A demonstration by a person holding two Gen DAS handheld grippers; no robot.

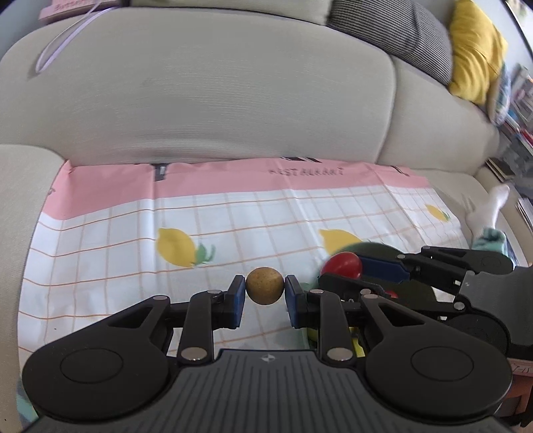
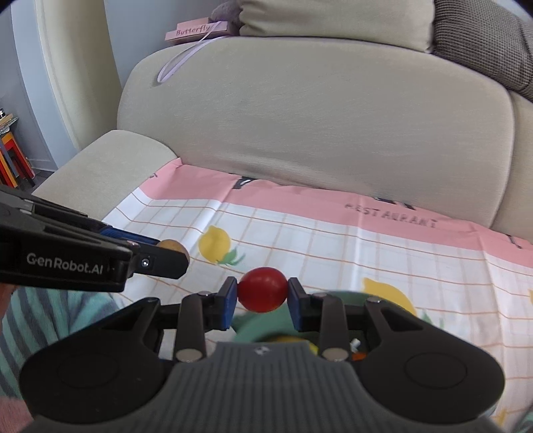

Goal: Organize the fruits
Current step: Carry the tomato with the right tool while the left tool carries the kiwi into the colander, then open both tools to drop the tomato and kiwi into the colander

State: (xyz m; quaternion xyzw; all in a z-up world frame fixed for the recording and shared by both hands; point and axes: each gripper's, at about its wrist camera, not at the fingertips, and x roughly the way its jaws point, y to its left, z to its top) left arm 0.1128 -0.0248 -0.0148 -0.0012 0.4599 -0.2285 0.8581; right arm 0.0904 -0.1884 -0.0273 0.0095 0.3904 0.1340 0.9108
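Note:
My left gripper (image 1: 265, 293) is shut on a small round brown fruit (image 1: 265, 285) and holds it above the cloth. My right gripper (image 2: 263, 296) is shut on a red round fruit (image 2: 262, 289) and holds it over a dark green bowl (image 2: 256, 328). In the left wrist view the right gripper (image 1: 346, 271) with the red fruit (image 1: 343, 264) sits just to the right, over the bowl (image 1: 413, 293). In the right wrist view the left gripper (image 2: 166, 254) and its brown fruit (image 2: 171, 246) are at the left. Yellow fruit (image 2: 293, 340) lies in the bowl, mostly hidden.
A checked cloth with lemon prints and a pink border (image 1: 133, 239) covers the sofa seat. The beige sofa backrest (image 1: 200, 100) rises behind it. Grey and yellow cushions (image 1: 473, 50) lie at the right. A pink box (image 2: 196, 31) sits on the sofa top.

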